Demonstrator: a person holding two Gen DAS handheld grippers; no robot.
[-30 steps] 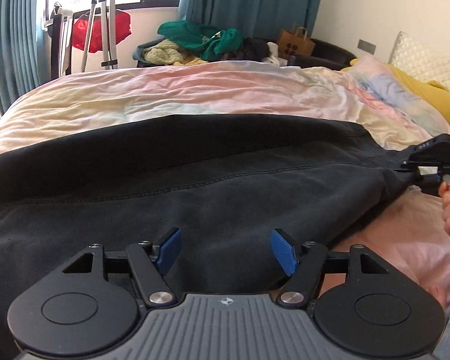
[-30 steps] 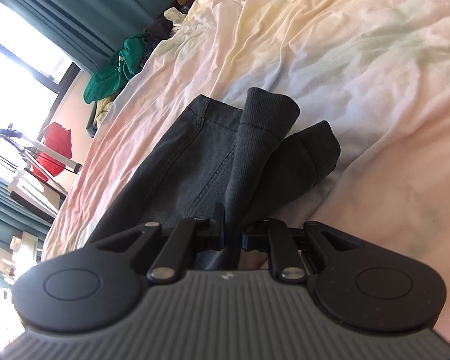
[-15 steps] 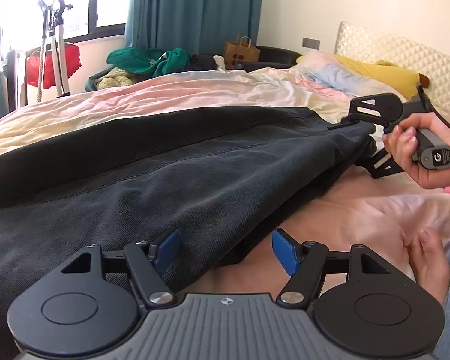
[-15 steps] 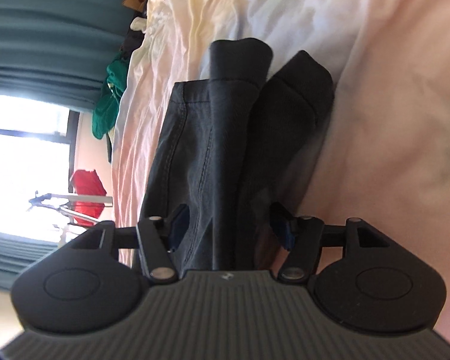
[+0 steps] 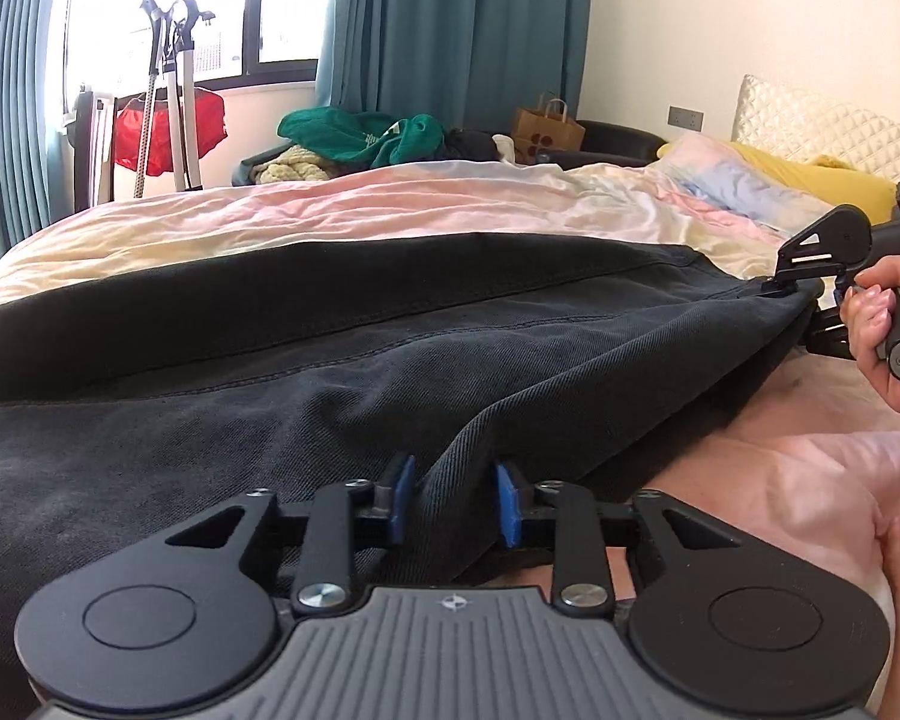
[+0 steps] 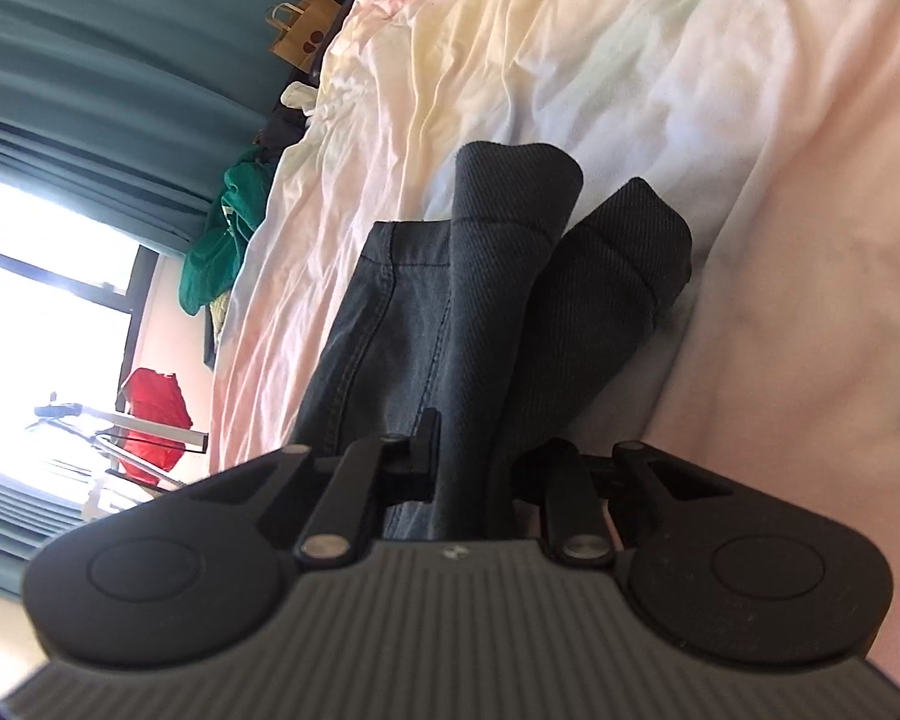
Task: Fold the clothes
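Observation:
A pair of black jeans point(image 5: 330, 360) lies across the pastel bed sheet point(image 5: 390, 204). My left gripper point(image 5: 453, 501) is closed on a raised fold of the near edge of the jeans, blue pads pressing the cloth. My right gripper point(image 5: 810, 288) shows at the right in the left wrist view, pinching the far right end of the jeans. In the right wrist view that gripper point(image 6: 474, 468) is shut on the denim point(image 6: 450, 300), with the two leg ends point(image 6: 570, 222) sticking out ahead, turned sideways.
Pillows point(image 5: 780, 180) and a quilted headboard point(image 5: 822, 126) lie at the right. A heap of green clothes point(image 5: 360, 138), a paper bag point(image 5: 546, 126) and a red rack point(image 5: 168, 126) stand beyond the bed by the teal curtains point(image 5: 450, 30).
My left gripper has closed from open onto a fold of the jeans' near edge. My right gripper opened briefly half a second ago and has closed again on the leg end.

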